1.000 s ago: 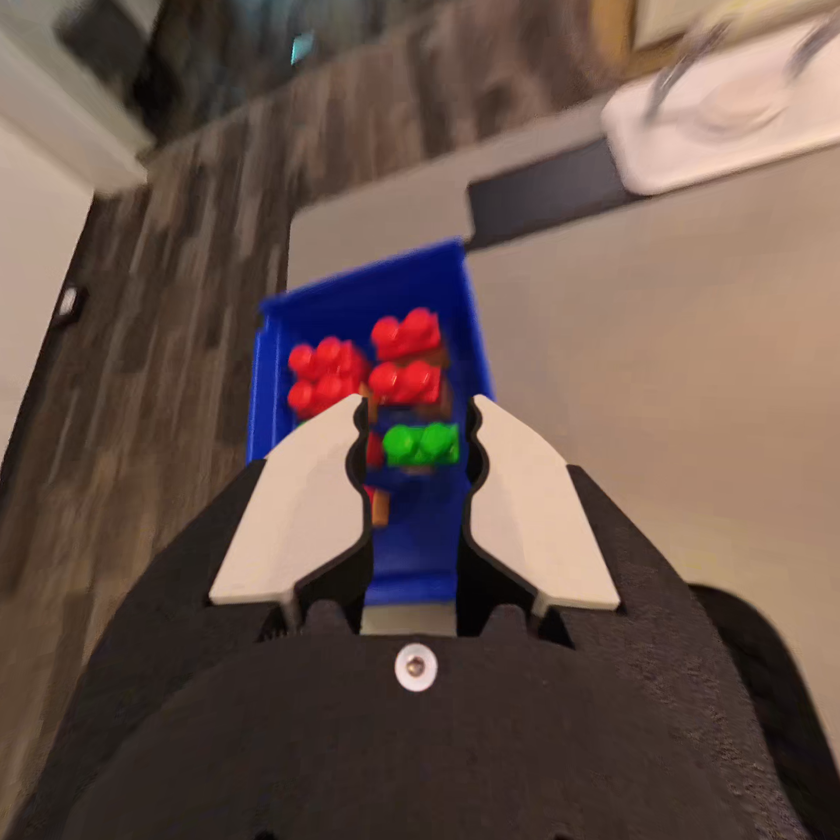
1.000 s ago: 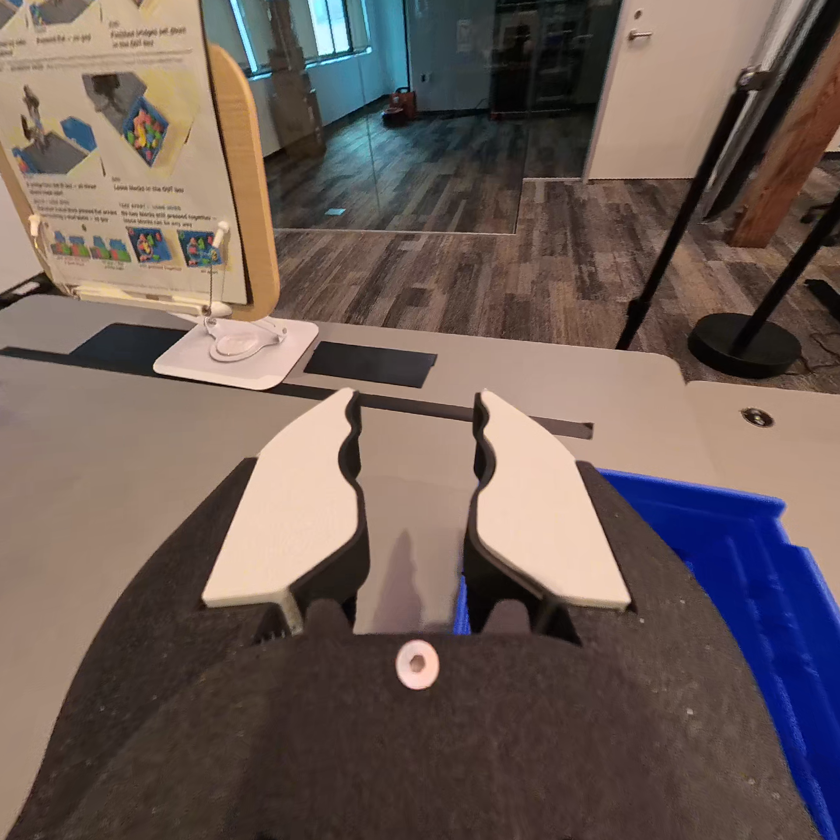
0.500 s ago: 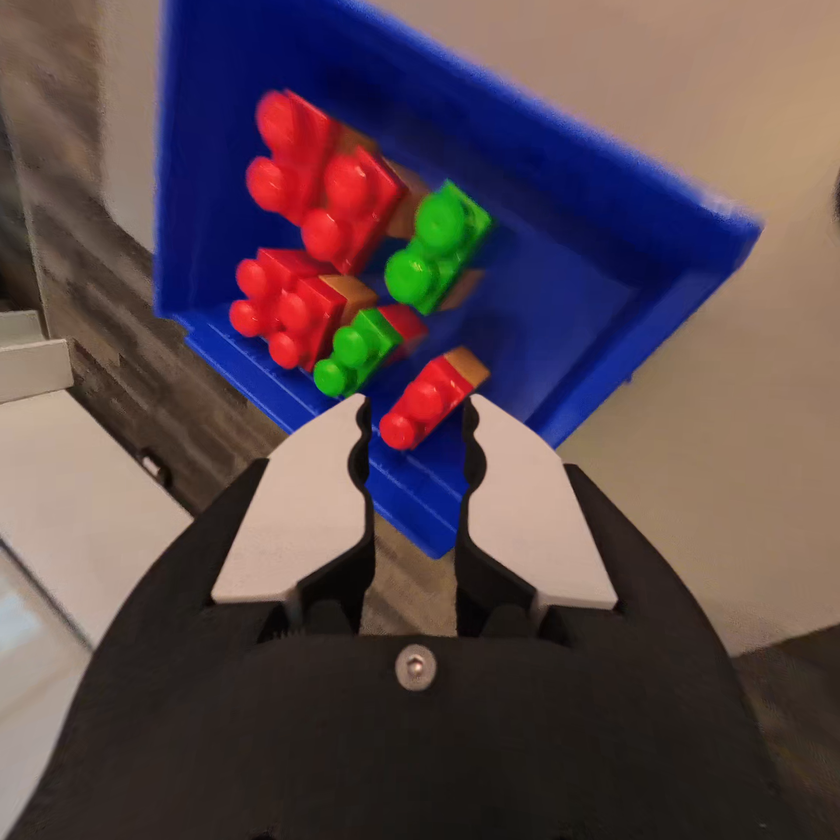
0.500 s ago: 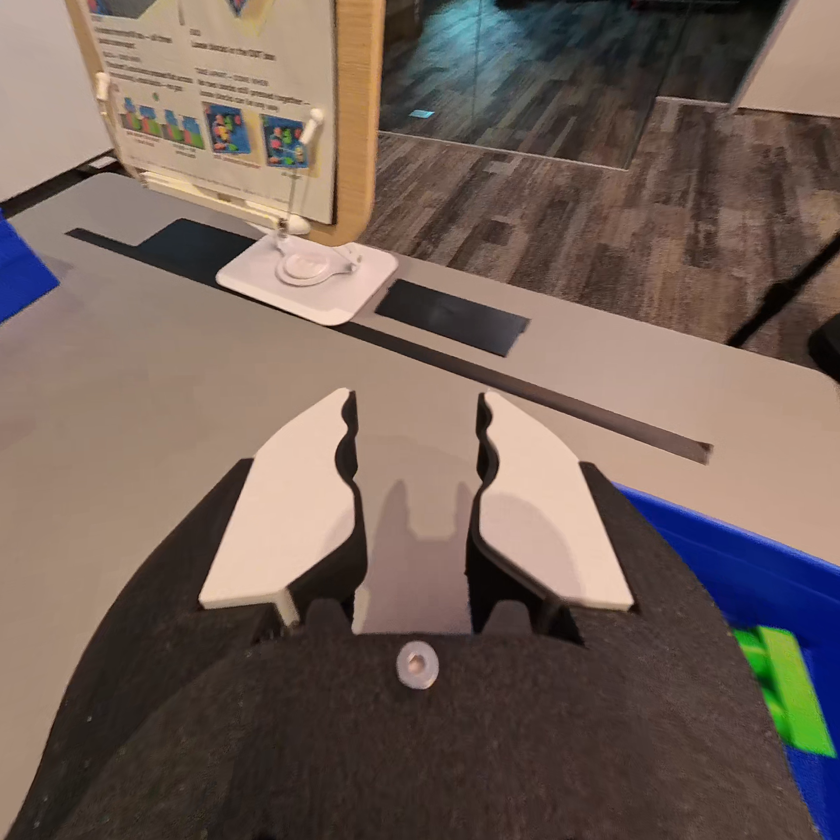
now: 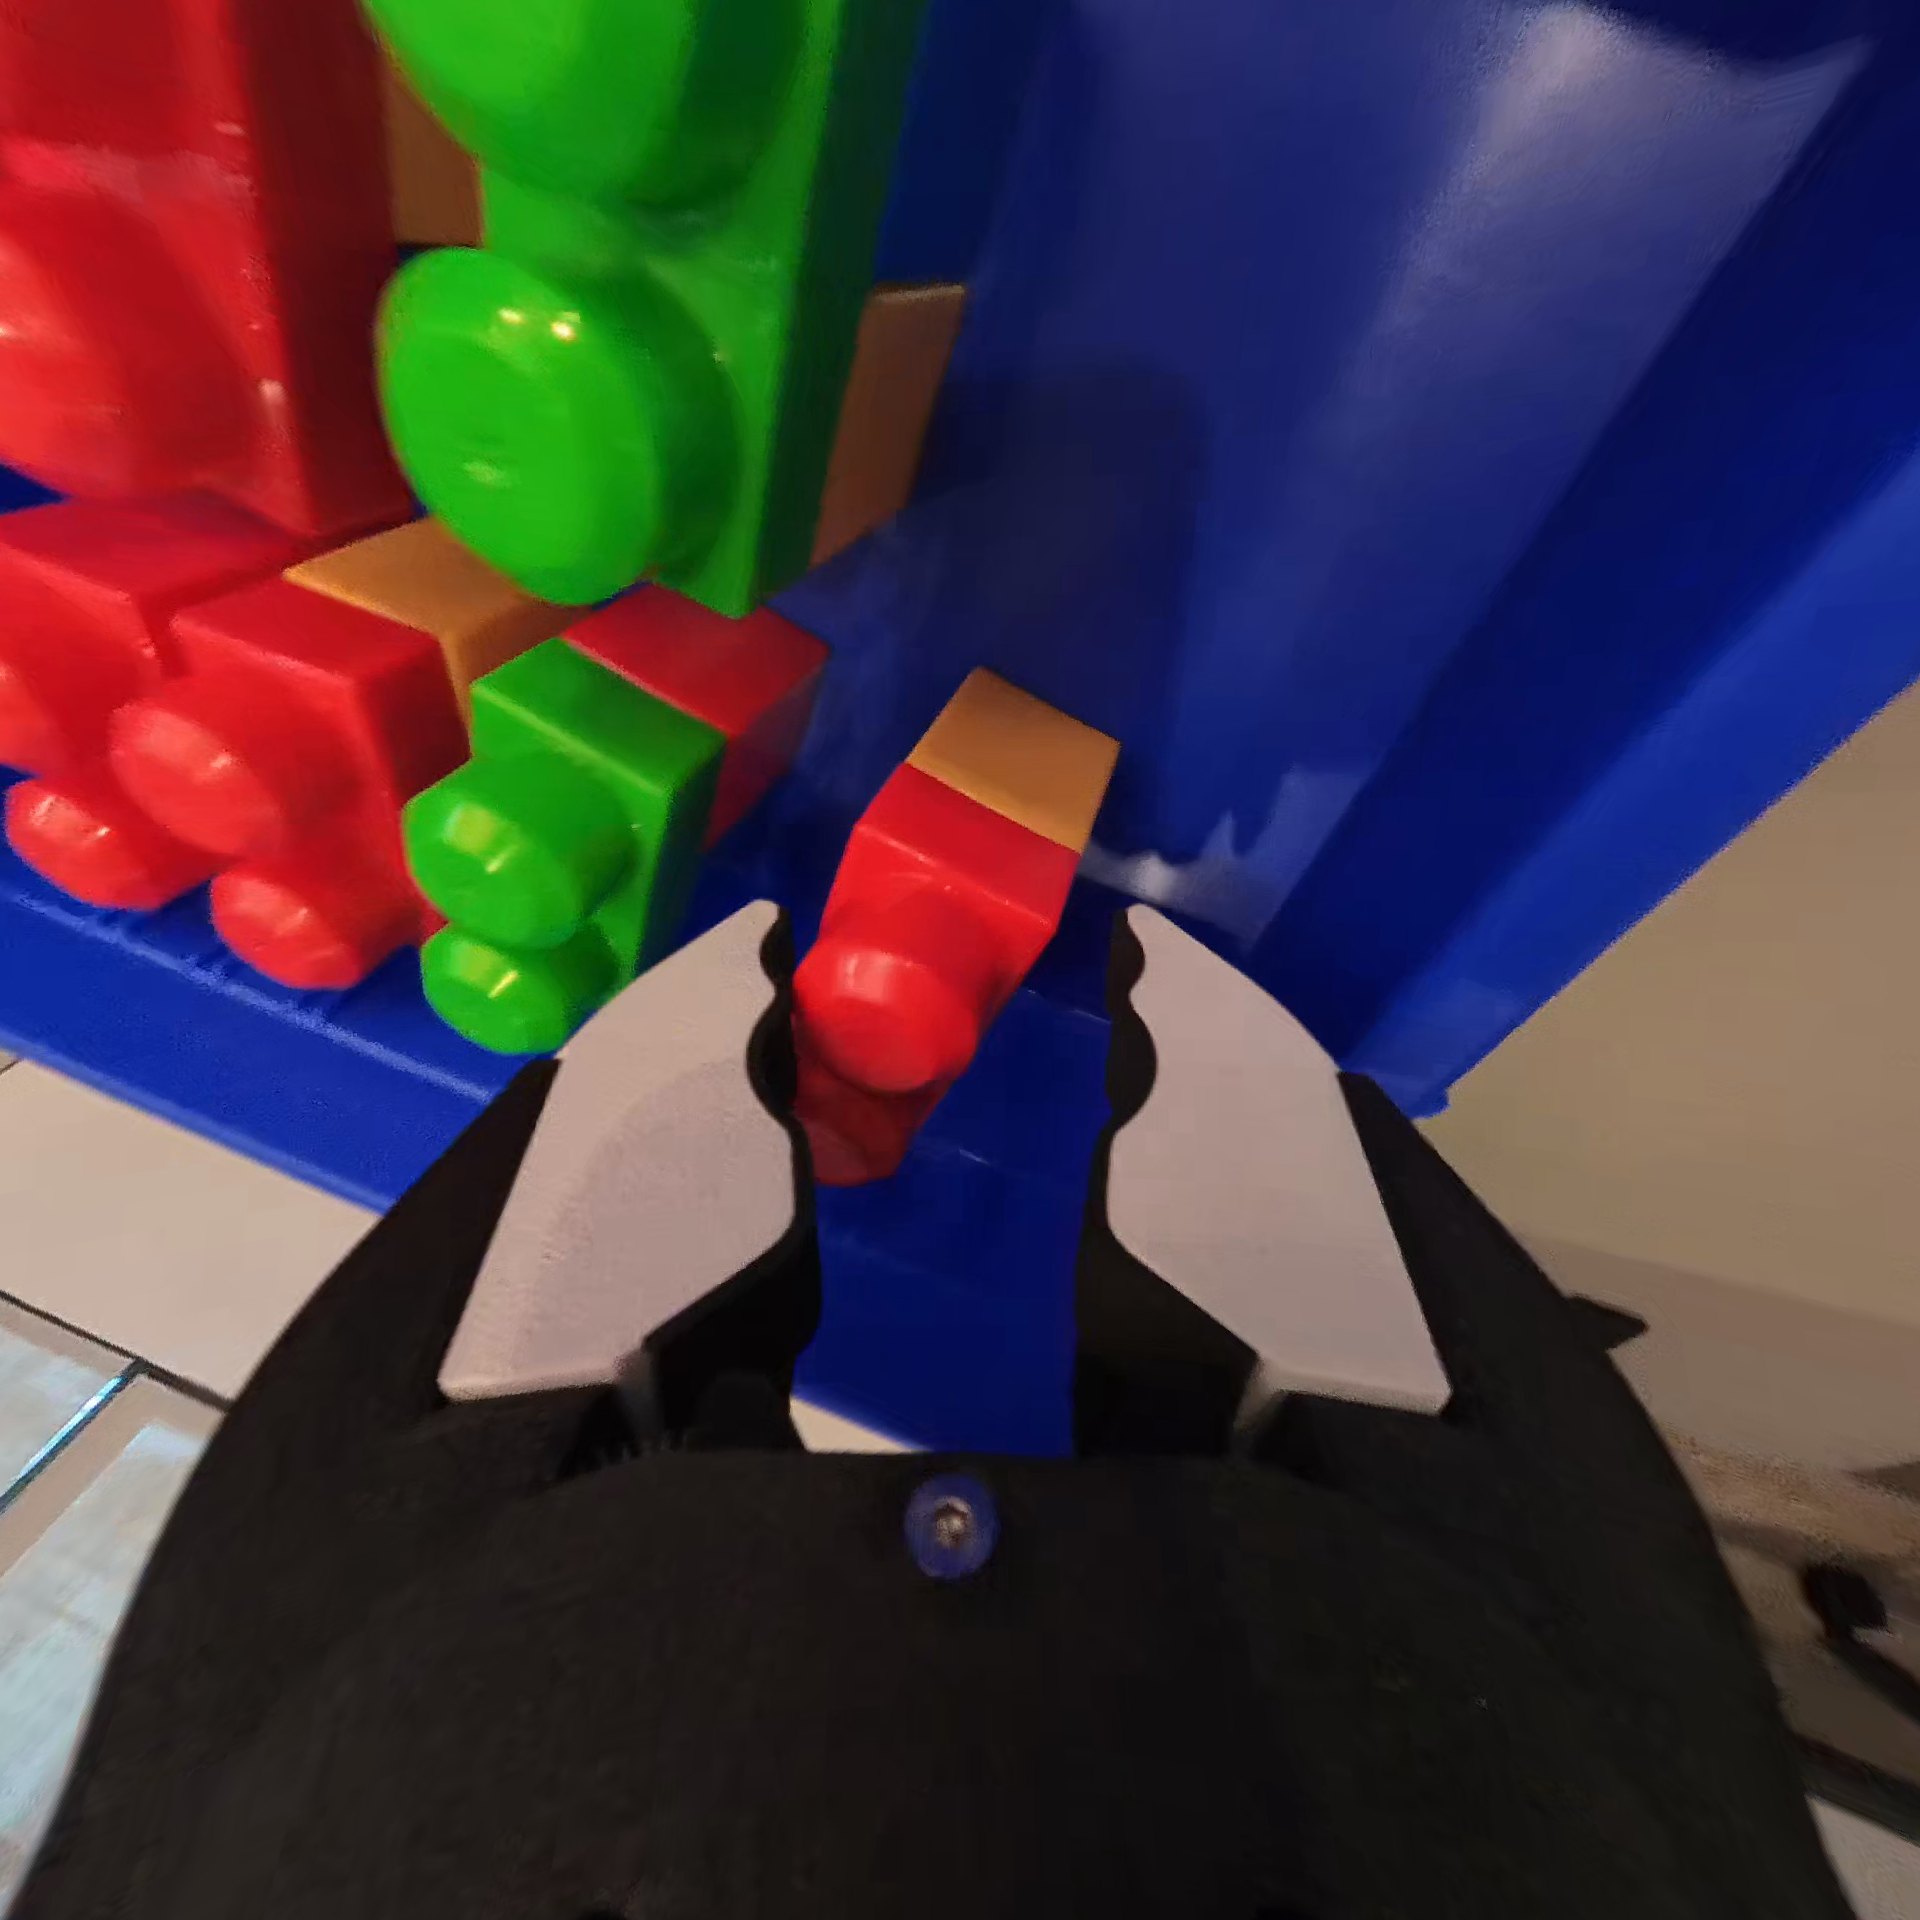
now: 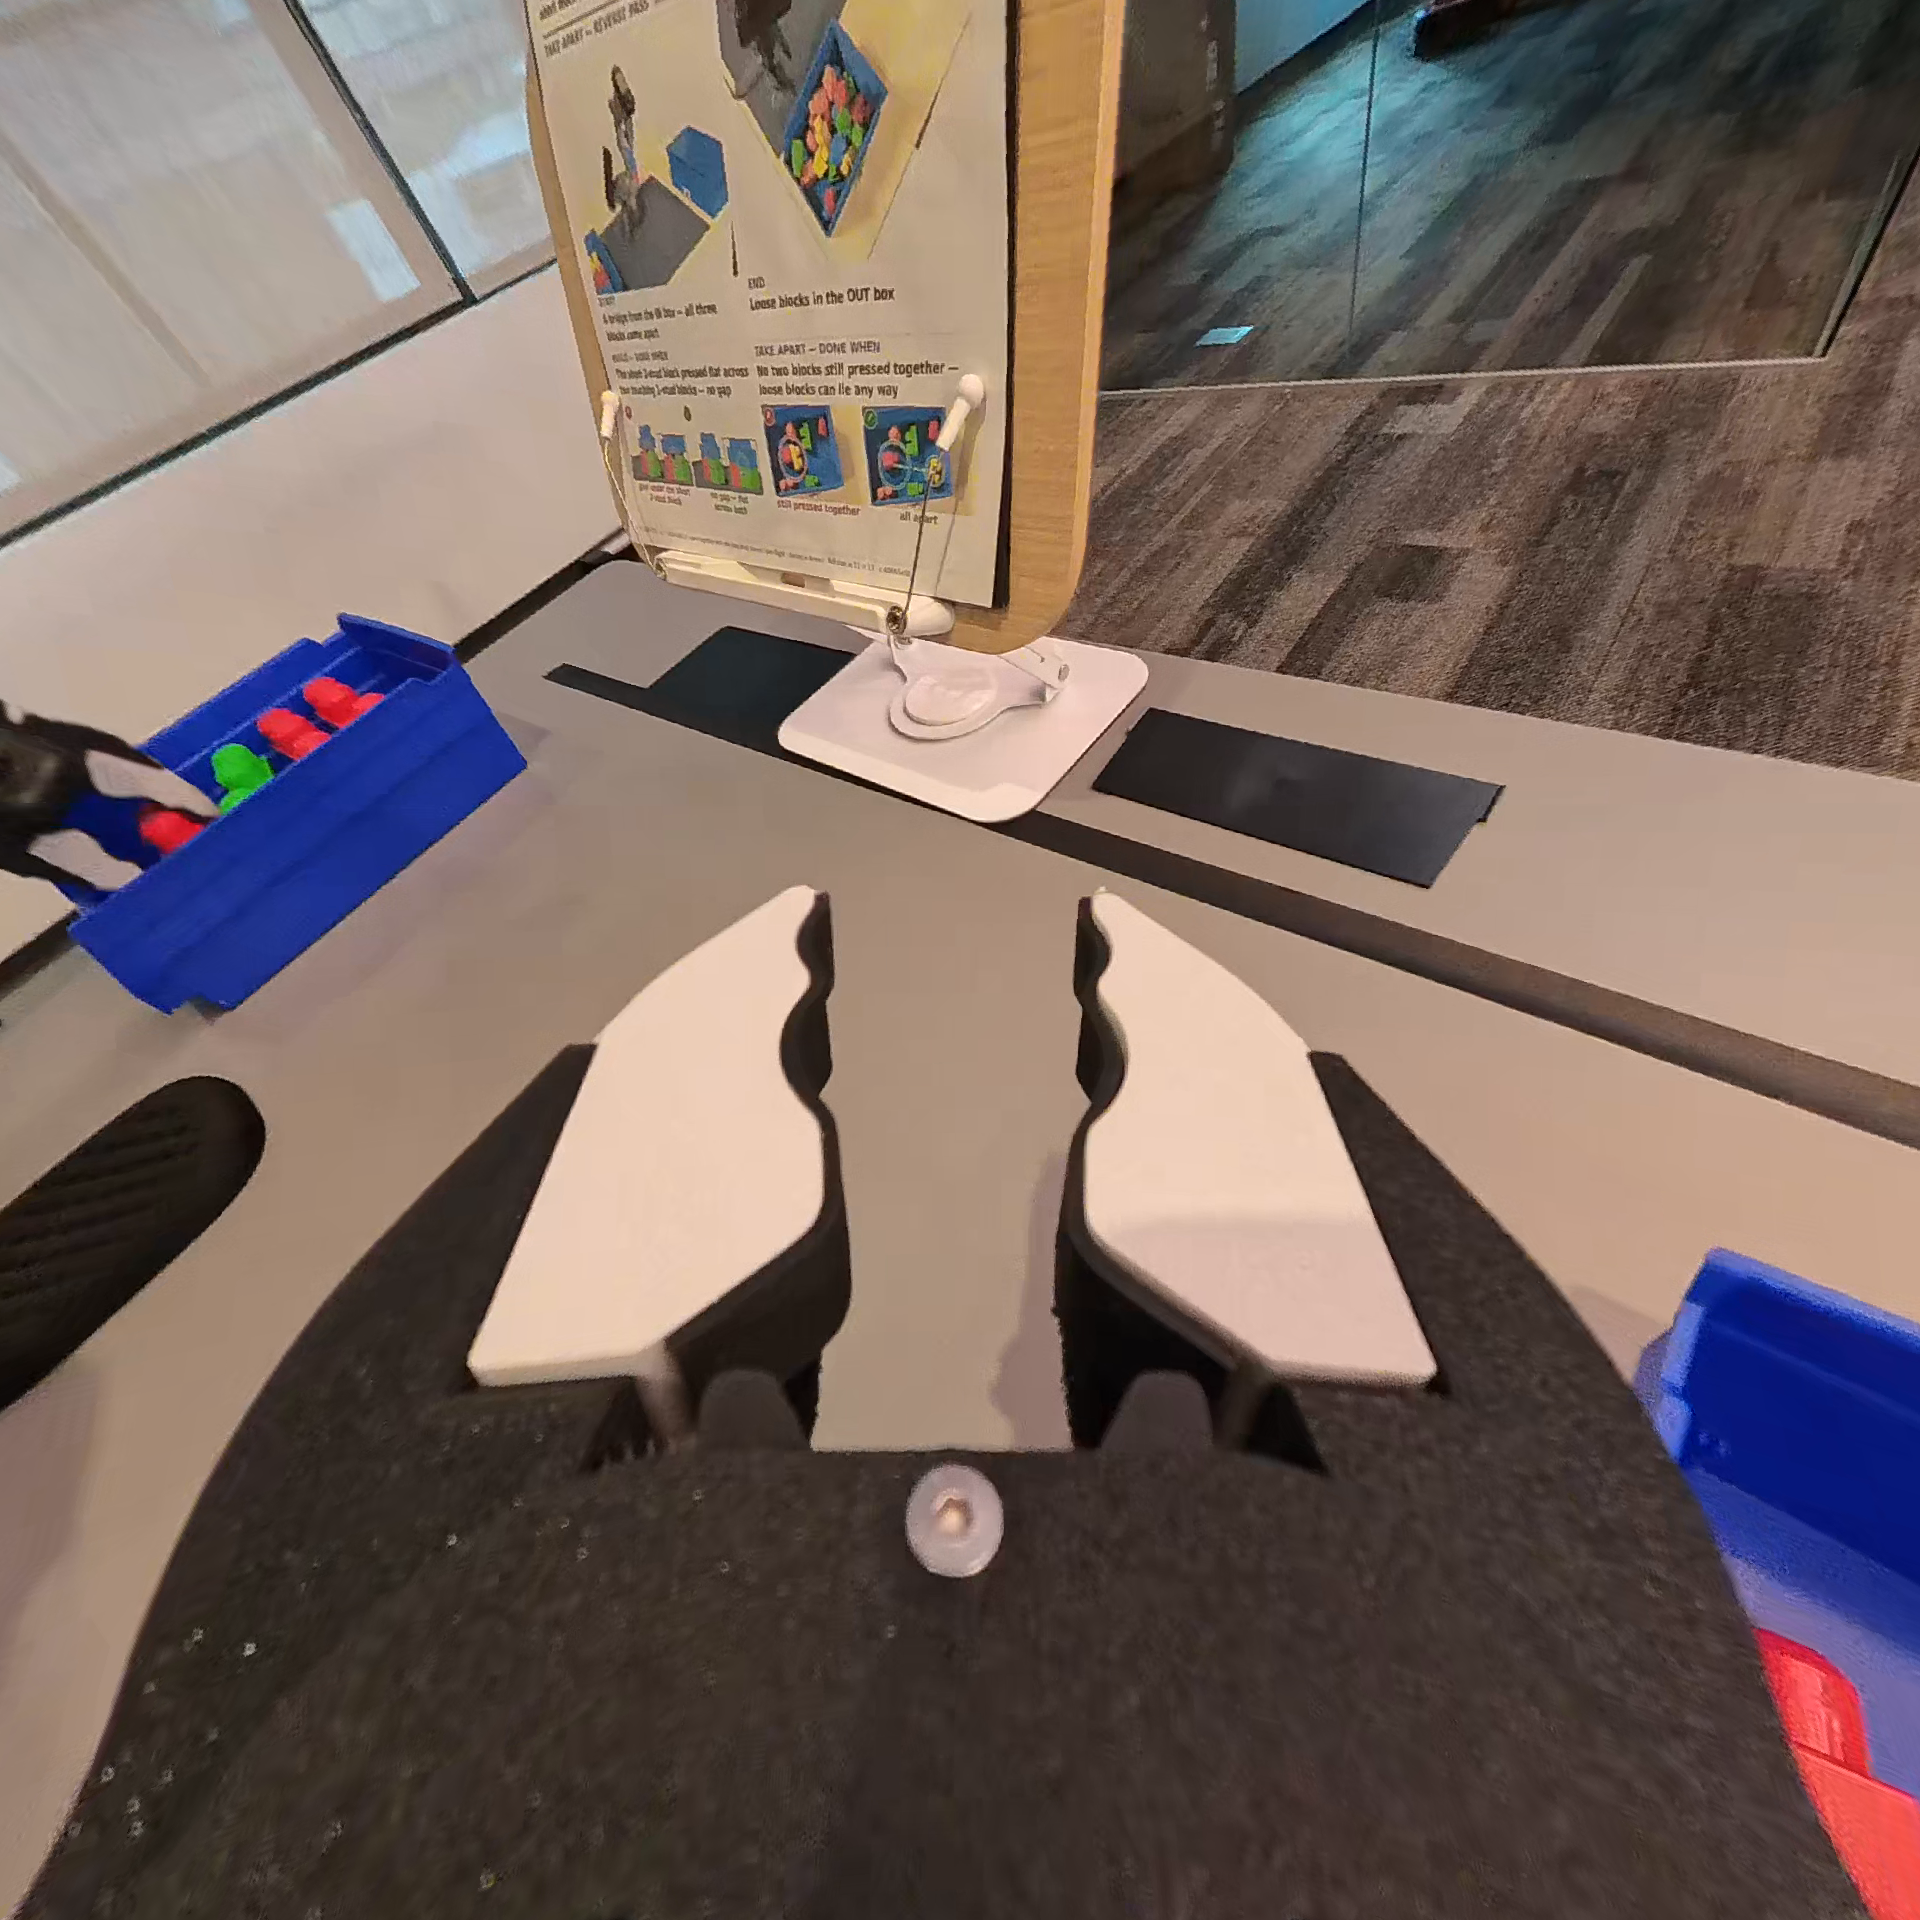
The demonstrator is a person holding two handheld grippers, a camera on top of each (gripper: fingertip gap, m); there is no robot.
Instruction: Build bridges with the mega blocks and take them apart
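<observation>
Grey surface (image 6: 727, 852), bin (image 5: 1455, 520) at left edge: left tool (image 5: 940, 997) open, straddling red block (image 5: 935, 935), long axis pointing away; right tool (image 6: 951, 935) open, empty.

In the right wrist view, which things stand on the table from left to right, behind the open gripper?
Blue bin with blocks → white stand base of the instruction board → black mat → second blue bin at the right edge.
</observation>
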